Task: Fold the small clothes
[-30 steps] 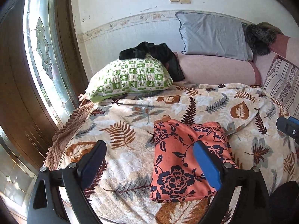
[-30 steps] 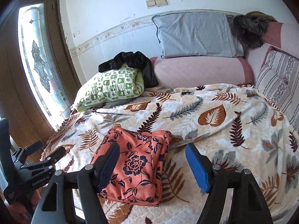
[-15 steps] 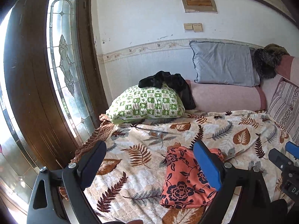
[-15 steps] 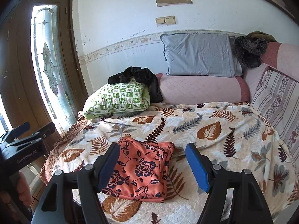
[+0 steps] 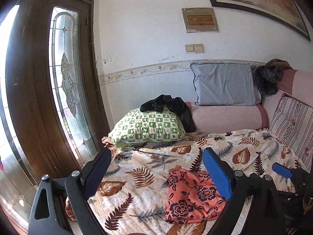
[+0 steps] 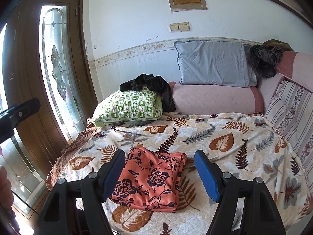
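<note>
Both tongs have gone up and pulled back from the bed since a second ago, so more of the wall and the door shows now, and the folded cloth looks smaller and lower in each frame.

Nearest in the left view, the left tongs stand wide open with nothing between the pads. Nearest in the right view, the right tongs also stand wide open and hold nothing. Their blue tip also pokes in at the right edge of the left view.

Just past them, the folded orange flower cloth lies flat on the leaf blanket, in the lower middle of the right view. In the left view the same cloth sits at the lower right, partly behind the blue pad. No pad touches it.

At the lower left edge of the right view, part of a person's hand shows, blurred.

Farther back, at the middle left of the frame, a green checked pillow rests at the far end of the blanket. A black garment is heaped on top of it and hangs down its right side.

Behind that a pink bolster runs along the wall, and a grey pillow leans above it. A dark furry thing sits at the upper right, and a striped cushion stands at the right edge.

Farthest off, a wooden door with patterned glass fills the left side.
</note>
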